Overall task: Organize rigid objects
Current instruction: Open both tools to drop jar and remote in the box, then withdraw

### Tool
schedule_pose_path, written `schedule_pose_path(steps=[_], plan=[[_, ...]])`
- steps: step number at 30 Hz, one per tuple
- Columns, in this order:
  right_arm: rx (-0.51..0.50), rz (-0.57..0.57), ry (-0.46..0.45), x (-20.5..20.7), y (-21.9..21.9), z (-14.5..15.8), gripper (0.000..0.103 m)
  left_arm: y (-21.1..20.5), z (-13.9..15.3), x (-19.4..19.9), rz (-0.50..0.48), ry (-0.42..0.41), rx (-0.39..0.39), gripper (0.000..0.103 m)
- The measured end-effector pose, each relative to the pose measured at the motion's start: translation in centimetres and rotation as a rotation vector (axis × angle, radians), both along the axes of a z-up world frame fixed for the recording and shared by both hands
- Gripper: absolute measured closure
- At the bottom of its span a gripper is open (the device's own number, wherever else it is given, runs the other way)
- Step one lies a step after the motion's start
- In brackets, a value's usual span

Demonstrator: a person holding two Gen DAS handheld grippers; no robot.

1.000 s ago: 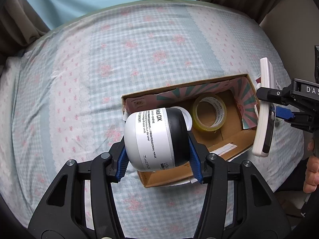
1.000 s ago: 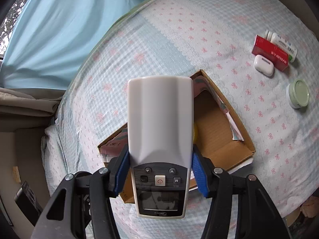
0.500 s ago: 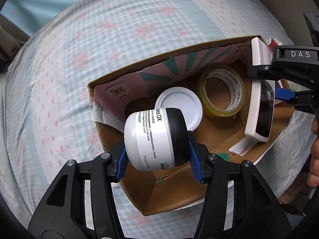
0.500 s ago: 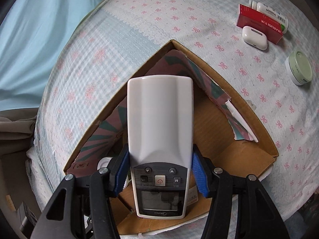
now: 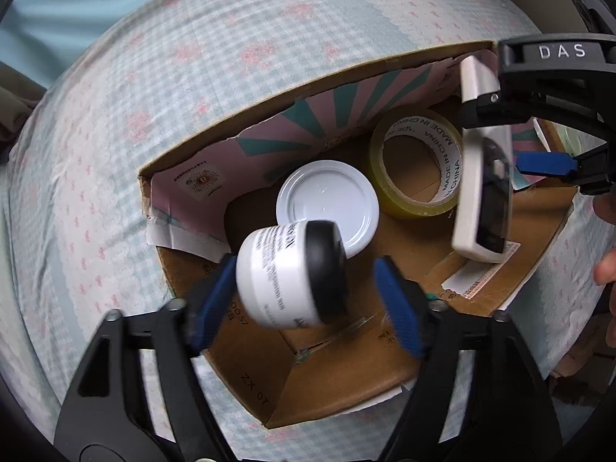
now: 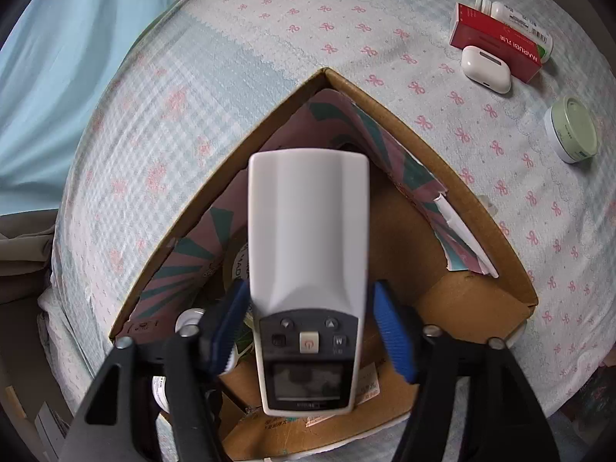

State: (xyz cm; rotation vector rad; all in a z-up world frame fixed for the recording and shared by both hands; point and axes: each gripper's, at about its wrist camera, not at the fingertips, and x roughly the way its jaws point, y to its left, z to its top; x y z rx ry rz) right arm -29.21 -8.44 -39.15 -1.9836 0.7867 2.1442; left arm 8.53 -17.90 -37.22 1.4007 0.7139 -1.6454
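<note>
Both tongs have spread since half a second ago, when each pinched its load tight over the cardboard box (image 5: 346, 396). Nearest in the left wrist view, the left tongs (image 5: 306, 300) stand apart, and the white jar with the black cap (image 5: 288, 275) sits between the blue pads, blurred, with a clear gap at its 3 o'clock side; it looks released and dropping toward the box floor. Just past it, at 12 o'clock, a white lid (image 5: 327, 202) lies flat in the box, and the roll of yellow tape (image 5: 415, 163) leans beyond that at 1 o'clock.

In the right wrist view the right tongs (image 6: 308, 327) are likewise spread, with gaps on both sides of the white remote (image 6: 308, 269), which hangs blurred above the box corner. Farther out on the bed (image 6: 231, 77), toward 1 and 2 o'clock, lie a red carton (image 6: 500, 48), a white earbud case (image 6: 486, 69) touching it, and a green tin (image 6: 573, 129) well apart.

My worry: the jar may land on the lid's rim and roll, and the remote, falling end first, may strike the tape or topple against the box wall rather than lie flat.
</note>
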Motion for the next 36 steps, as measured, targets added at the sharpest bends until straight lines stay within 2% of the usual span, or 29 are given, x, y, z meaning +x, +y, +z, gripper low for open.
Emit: schedule_pose_path(steps=[1, 8, 20, 23, 28, 36], plan=[[0.01, 0.008, 0.003, 0.0, 0.0, 0.3, 0.0, 0.1, 0.2, 0.0, -0.005, 0.016, -0.002, 0.0], [0.014, 0.076, 0.017, 0.1, -0.1, 1.7, 0.0, 0.0, 0.7, 0.1, 0.002, 0.035, 0.005, 0.0], [0.0, 0.098, 0.051, 0.9, 0.3, 3.8, 0.0, 0.7, 3.6, 0.2, 0.034, 0.04, -0.031, 0.0], [-0.01, 0.127, 0.058, 1.4, 0.4, 5.2, 0.0, 1.4, 5.2, 0.3, 0.048, 0.042, -0.043, 0.0], [-0.008, 0.166, 0.114, 2.7, 0.9, 9.1, 0.0, 3.2, 9.3, 0.1, 0.085, 0.061, -0.081, 0.0], [0.014, 0.26, 0.234, 5.5, 4.2, 15.6, 0.0, 6.7, 15.2, -1.5, 0.132, 0.081, -0.135, 0.0]])
